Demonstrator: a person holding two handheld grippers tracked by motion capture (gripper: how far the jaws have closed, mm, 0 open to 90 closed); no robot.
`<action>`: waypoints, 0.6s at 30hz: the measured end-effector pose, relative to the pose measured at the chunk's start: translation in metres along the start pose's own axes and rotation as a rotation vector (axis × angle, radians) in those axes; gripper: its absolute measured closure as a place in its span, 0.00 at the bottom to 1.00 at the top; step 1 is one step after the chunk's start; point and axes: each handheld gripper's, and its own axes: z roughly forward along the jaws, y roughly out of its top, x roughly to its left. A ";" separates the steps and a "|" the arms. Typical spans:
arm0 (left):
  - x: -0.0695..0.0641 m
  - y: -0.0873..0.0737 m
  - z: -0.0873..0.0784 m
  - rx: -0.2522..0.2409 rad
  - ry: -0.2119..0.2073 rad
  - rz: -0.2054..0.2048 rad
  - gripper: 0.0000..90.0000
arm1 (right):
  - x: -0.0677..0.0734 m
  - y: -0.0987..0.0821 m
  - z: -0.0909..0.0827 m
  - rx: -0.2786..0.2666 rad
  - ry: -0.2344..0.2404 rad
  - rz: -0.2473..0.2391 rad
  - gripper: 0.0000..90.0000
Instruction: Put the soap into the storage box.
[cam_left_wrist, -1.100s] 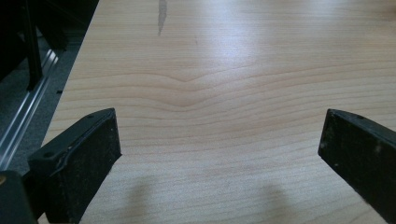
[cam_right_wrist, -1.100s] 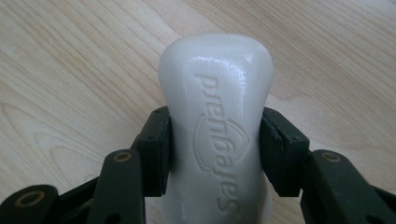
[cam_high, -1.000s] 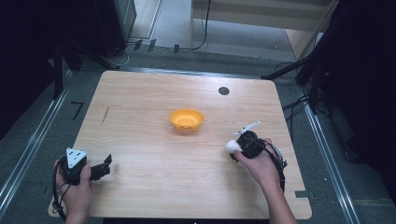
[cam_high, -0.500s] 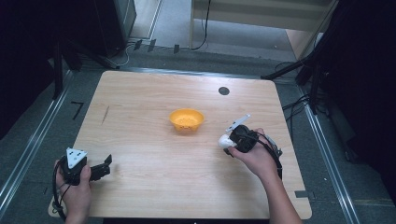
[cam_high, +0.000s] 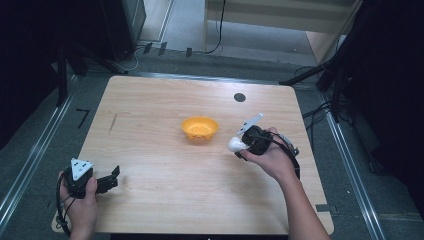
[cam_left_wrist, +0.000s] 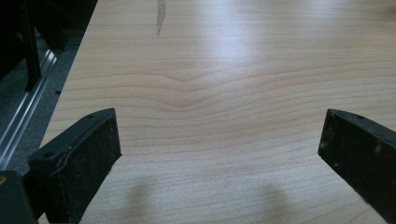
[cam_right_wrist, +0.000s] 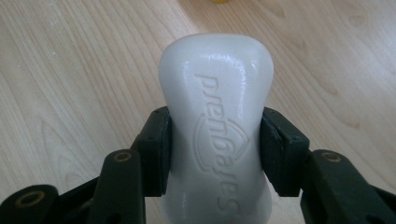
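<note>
1. Nearest to me, my left gripper (cam_high: 107, 181) rests at the near left corner of the table (cam_high: 150, 100). Its jaws stand wide apart with only bare wood between them, so it grasps nothing.
2. A little farther, on the right side, my right gripper (cam_right_wrist: 215, 154) is clenched on a white bar of soap (cam_right_wrist: 215, 126). In the right gripper view the two black pads press the soap at its narrow waist, one on each side, and the raised lettering faces the camera.
3. In the high view the soap (cam_high: 236, 144) sticks out from the right gripper (cam_high: 243, 147) toward the orange bowl (cam_high: 199, 128), near it but not over it. I judge that it is lifted from the table.
4. The bowl stands beyond, near the middle of the table, and looks empty.
5. What can go wrong, I think: the soap is smooth and rounded, so it may slip out if I tilt the gripper or move too fast.
6. If I release before the soap is above the bowl, it may hit the rim, push the light bowl away, or slide across the wood.
</note>
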 end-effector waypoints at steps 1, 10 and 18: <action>0.000 0.000 0.000 0.000 0.000 0.000 0.00 | -0.001 0.005 -0.001 -0.011 0.021 -0.016 0.57; 0.000 0.000 0.000 -0.002 0.001 0.000 0.00 | -0.001 0.024 0.000 0.004 0.022 -0.099 0.57; 0.000 0.000 0.000 -0.002 -0.002 -0.001 0.00 | -0.002 0.036 0.006 0.021 0.040 -0.145 0.57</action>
